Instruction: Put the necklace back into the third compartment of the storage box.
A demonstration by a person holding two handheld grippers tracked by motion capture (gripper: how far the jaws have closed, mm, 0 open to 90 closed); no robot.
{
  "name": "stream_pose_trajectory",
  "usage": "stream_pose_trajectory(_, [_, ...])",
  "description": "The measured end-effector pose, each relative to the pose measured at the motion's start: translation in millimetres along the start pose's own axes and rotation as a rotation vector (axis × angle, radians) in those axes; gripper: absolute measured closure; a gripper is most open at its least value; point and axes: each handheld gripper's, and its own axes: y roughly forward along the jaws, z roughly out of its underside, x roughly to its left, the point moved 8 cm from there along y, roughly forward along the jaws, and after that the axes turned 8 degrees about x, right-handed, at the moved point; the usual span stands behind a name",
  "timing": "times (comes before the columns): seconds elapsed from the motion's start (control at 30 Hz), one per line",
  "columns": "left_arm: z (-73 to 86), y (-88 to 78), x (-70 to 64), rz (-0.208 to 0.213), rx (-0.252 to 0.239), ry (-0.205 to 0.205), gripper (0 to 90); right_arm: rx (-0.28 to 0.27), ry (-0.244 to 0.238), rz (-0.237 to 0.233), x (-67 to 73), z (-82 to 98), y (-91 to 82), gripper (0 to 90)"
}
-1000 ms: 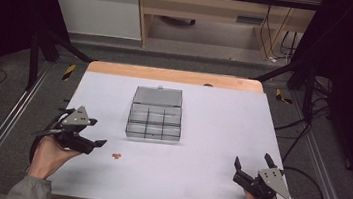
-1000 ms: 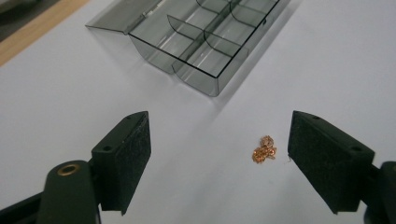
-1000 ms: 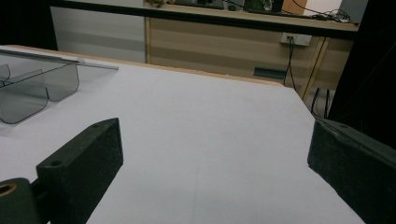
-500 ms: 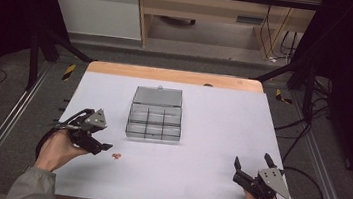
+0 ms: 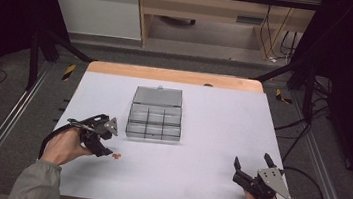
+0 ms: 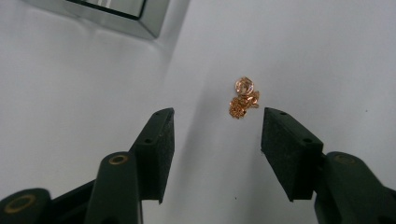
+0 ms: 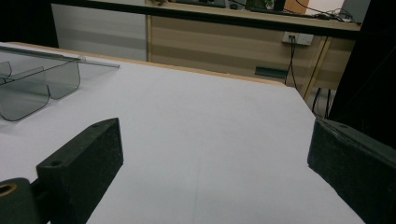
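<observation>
The small gold jewellery piece (image 6: pixel 243 99) is seen just ahead of the left claw (image 6: pixel 217 135), whose jaws, just narrowed, are held apart and empty.

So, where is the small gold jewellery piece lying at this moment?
In the high view the small gold jewellery piece lies on the white table, just ahead of the open left gripper, below the clear compartment box.
</observation>
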Motion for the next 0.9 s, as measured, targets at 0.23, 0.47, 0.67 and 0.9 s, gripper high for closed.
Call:
stream_pose_trajectory(0.23, [-3.8, 15.8, -6.1, 0.037, 0.074, 0.063, 52.5, 0.002, -0.002, 0.000, 0.2, 0.1, 0.3, 3.9])
stream_pose_trajectory(0.47, [-7.6, 24.4, -9.1, 0.050, 0.116, 0.066, 56.5, 0.003, -0.003, 0.000, 0.3, 0.1, 0.3, 3.9])
stream_pose_trajectory(0.67, [-12.2, 28.1, -11.5, 0.068, 0.135, 0.088, 58.4, 0.003, -0.004, -0.001, 0.5, 0.0, 0.4, 3.9])
stream_pose_trajectory(0.9, [-15.8, 31.5, -13.4, 0.076, 0.154, 0.104, 61.8, 0.003, -0.005, -0.002, 0.6, 0.0, 0.5, 4.0])
